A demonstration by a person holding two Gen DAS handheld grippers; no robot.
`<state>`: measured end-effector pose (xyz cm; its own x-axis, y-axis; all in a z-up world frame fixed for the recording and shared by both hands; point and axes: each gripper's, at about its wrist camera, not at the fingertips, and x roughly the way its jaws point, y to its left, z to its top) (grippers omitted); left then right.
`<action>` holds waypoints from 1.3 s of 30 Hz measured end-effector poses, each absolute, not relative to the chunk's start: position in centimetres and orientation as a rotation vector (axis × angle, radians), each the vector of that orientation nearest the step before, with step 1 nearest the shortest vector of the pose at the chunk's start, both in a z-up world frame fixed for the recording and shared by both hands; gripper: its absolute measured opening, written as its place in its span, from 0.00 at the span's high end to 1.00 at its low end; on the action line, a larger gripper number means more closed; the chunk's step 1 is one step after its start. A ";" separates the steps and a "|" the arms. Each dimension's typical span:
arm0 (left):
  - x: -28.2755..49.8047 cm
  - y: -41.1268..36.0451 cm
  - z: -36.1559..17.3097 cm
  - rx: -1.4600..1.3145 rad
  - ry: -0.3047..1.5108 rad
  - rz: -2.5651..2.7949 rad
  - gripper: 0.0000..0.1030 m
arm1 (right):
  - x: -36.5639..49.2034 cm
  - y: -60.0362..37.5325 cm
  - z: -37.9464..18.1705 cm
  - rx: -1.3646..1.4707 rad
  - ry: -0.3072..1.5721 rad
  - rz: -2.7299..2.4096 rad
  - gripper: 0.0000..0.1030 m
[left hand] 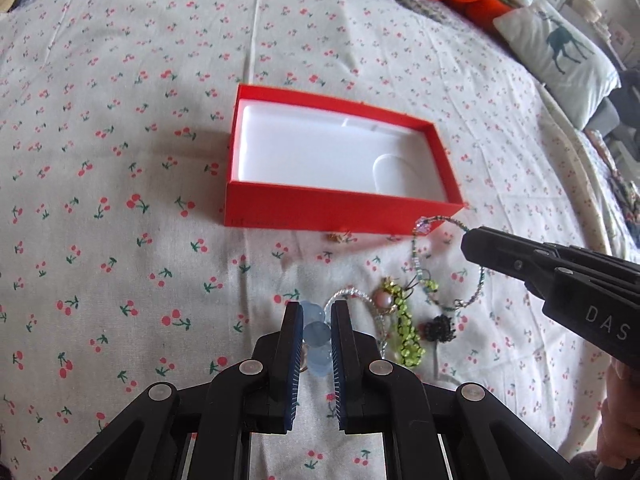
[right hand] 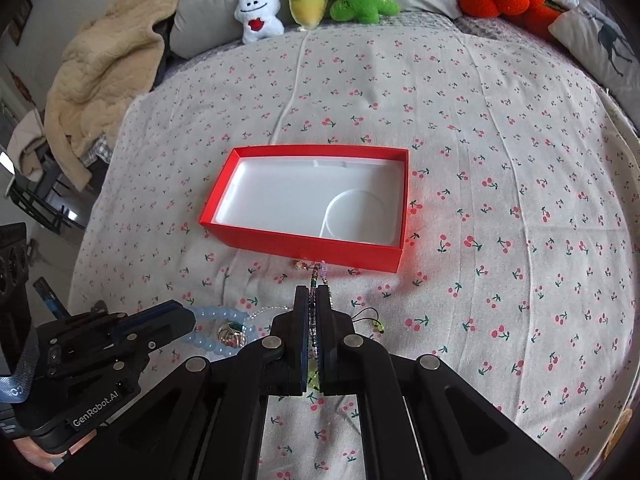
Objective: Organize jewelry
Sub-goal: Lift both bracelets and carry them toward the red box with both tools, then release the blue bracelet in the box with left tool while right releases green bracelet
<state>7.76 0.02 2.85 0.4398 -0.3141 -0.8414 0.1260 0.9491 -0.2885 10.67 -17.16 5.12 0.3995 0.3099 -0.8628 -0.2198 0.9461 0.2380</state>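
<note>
While the red box is sitting on the cherry-print sheet, the left gripper is pinching a blue bead bracelet and the right gripper is clamping a thin beaded strand just before it.

Open red box with white tray, empty; blue bead bracelet and beaded chain lifted nearby.

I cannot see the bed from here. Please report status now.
Left gripper shut on blue bead bracelet. Right gripper shut on thin beaded strand. Red box open, no jewelry inside. Path clear.
</note>
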 end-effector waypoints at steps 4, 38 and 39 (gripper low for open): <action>7.6 0.0 4.2 -0.192 1.038 -0.280 0.92 | 10.3 -17.4 6.2 0.110 1.083 0.341 0.97; 17.2 1.2 1.7 -0.329 0.929 -0.148 0.92 | 17.4 -16.9 5.7 0.245 1.002 0.297 0.97; 17.2 1.3 1.5 -0.315 0.933 -0.137 0.92 | 17.5 -16.8 5.6 0.254 1.003 0.313 0.97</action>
<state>17.17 1.33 1.53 0.5911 -0.2504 -0.7667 -0.0195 0.9458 -0.3240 17.45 -16.83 5.65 0.4993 0.3711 -0.7829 -0.1399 0.9263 0.3499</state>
